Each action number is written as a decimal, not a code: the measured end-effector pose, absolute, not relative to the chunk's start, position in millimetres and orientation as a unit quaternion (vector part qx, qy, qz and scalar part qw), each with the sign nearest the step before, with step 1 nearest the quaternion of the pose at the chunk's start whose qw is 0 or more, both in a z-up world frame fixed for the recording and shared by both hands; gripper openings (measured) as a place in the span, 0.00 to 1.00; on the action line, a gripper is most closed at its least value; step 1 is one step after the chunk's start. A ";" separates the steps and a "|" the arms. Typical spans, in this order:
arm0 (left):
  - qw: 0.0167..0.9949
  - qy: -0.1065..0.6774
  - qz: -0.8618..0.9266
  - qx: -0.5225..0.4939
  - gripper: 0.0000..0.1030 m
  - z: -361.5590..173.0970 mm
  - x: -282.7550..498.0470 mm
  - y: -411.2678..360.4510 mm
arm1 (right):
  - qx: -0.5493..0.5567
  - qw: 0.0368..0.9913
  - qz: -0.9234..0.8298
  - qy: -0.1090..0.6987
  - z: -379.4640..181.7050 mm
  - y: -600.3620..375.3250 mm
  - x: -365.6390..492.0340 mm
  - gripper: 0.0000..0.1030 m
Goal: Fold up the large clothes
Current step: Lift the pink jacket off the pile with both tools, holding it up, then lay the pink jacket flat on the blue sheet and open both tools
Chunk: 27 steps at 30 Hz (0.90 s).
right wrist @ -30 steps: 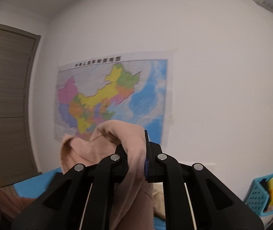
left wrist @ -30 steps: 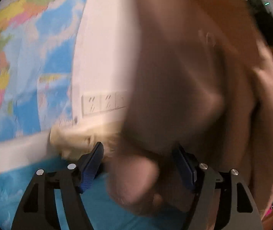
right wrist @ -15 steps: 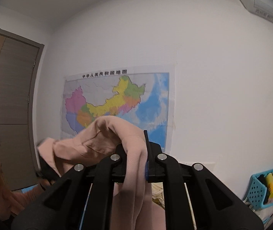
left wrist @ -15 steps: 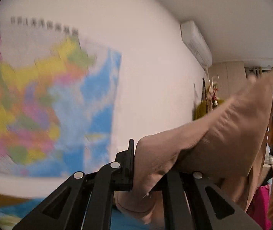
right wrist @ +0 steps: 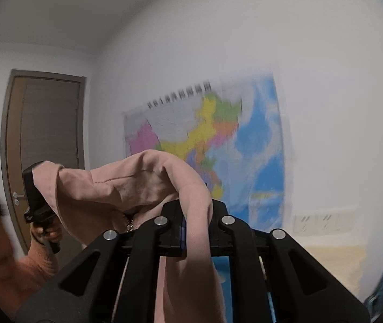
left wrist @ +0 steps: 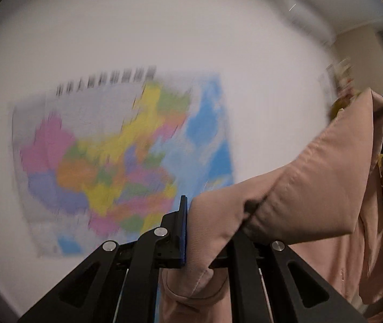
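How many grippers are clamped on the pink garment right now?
2. The left gripper pinches one end of the pink garment; the right gripper pinches the other, the cloth stretched between them in the air.

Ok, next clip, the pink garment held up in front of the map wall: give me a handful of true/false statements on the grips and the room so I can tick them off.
1. The left gripper is clamped on a fold of the pink garment. True.
2. The right gripper is open and holds nothing. False: it is shut on the garment's edge.
3. The garment hangs in the air between the two grippers. True.
4. The map lies flat on a table. False: it hangs on the white wall.
5. The door stands wide open. False: it is closed.
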State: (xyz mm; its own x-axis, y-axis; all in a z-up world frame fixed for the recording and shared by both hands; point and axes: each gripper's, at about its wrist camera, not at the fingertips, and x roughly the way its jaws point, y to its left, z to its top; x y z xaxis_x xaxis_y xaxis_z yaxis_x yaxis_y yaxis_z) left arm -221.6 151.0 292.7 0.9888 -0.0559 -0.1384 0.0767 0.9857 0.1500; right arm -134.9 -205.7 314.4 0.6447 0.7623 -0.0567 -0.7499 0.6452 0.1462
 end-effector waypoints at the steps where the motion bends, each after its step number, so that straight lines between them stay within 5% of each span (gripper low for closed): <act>1: 0.993 0.094 -0.026 0.070 0.07 284.2 -201.4 158.5 | 0.065 0.900 0.420 0.099 296.4 -189.4 -92.7 0.09; 12: 0.900 0.425 0.089 0.031 0.06 20.6 60.0 233.7 | 0.101 0.818 0.346 0.449 18.2 -68.1 156.6 0.09; 21: 0.875 0.477 0.034 -0.083 0.07 -5.7 131.6 277.8 | 0.163 0.798 0.324 0.481 -16.6 -89.9 209.5 0.11; 27: 0.850 0.522 0.020 -0.075 0.23 -33.2 162.2 275.9 | 0.138 0.818 0.284 0.481 -16.1 -106.2 198.8 0.45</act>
